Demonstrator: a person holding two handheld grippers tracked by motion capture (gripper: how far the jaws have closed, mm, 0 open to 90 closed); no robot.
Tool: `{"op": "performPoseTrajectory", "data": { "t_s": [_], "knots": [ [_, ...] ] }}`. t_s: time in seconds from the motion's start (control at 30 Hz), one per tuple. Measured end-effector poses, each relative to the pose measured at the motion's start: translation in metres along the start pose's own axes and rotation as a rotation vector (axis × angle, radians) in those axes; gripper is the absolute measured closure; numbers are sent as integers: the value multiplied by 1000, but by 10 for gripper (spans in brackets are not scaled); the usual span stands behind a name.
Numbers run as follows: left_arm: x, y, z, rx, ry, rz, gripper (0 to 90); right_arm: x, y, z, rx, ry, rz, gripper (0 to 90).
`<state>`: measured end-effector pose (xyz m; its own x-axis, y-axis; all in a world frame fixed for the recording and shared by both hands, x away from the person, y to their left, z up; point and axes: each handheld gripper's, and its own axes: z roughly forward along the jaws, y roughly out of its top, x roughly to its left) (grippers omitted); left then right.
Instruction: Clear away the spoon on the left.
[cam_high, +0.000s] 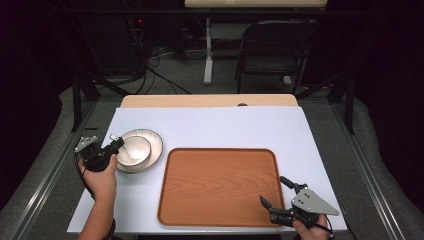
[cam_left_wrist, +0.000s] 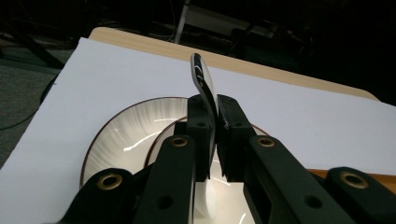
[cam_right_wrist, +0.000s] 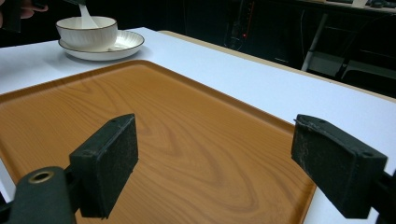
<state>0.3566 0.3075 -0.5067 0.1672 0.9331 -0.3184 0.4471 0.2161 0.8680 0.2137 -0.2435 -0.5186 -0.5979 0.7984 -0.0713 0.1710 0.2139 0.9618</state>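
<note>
Left gripper (cam_left_wrist: 211, 140) is clamped on the handle of a white ceramic soup spoon (cam_left_wrist: 203, 81), which stands in the bowl (cam_high: 134, 149) on the ridged plate (cam_high: 154, 145). Right gripper (cam_high: 281, 192) gapes over the wooden tray (cam_high: 220, 185). Spoon judged light, glazed, slippery, brittle; grip mid-handle

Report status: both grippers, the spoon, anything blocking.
Left gripper shut on spoon handle, over bowl on plate. Right gripper open, empty, above tray. Tray bare, nothing blocking.
</note>
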Motion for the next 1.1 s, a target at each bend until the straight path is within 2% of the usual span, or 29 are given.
{"op": "performPoseTrajectory", "data": {
  "t_s": [0.13,0.43,1.1],
  "knots": [
    [-5,1,0,12,-7,27,848,0,0,0,1,-1,-2,142],
    [-10,10,-6,7,-8,41,848,0,0,0,-1,-1,-1,142],
    [-39,54,-37,-17,-74,112,849,0,0,-1,-1,-4,-2,142]
  ]
}}
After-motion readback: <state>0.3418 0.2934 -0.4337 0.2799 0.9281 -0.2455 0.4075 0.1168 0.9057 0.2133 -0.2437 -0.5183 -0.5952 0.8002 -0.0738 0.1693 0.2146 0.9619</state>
